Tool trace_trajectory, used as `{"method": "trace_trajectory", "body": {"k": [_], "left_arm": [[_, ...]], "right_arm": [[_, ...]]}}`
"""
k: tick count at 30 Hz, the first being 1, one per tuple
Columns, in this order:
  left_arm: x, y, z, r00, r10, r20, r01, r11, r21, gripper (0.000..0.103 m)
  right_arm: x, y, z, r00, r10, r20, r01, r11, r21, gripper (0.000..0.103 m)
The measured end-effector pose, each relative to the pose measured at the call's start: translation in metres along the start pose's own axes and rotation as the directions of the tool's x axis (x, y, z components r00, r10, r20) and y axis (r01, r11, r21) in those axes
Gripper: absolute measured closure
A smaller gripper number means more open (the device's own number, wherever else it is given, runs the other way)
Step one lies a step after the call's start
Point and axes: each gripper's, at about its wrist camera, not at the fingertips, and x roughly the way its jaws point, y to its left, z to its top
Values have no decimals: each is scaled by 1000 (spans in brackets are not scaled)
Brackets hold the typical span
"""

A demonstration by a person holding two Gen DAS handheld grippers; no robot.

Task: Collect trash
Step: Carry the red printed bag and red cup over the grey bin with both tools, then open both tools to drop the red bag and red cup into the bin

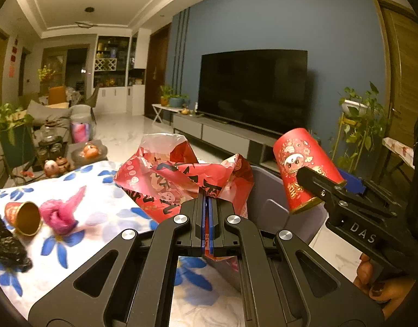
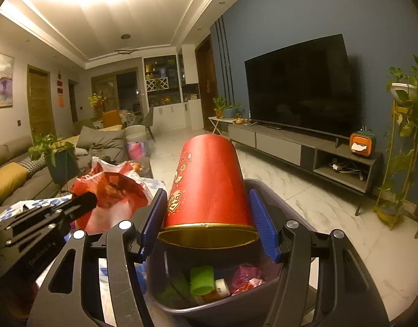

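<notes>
Disposal step: our right gripper clamps the red cup, mouth down, over the bin. Our left gripper, at its 9 o'clock, pinches the red bag. Next, we judge, release the cup.

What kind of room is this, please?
Most likely a home living room: a large television stands on a low media console, and a grey sofa with cushions faces it.
</notes>
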Motion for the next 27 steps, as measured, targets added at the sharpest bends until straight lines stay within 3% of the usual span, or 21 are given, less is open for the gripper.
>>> {"method": "trace_trajectory", "body": {"k": [19,27], "left_arm": [[46,-30,-4,997,-64,-40,65,997,31,102],[62,-32,-8,994,-91,-64,91,996,-7,100]], "right_arm": [[6,-21,5,999,-36,13,35,998,49,42],[11,-24,8,999,-40,15,39,997,63,41]]}}
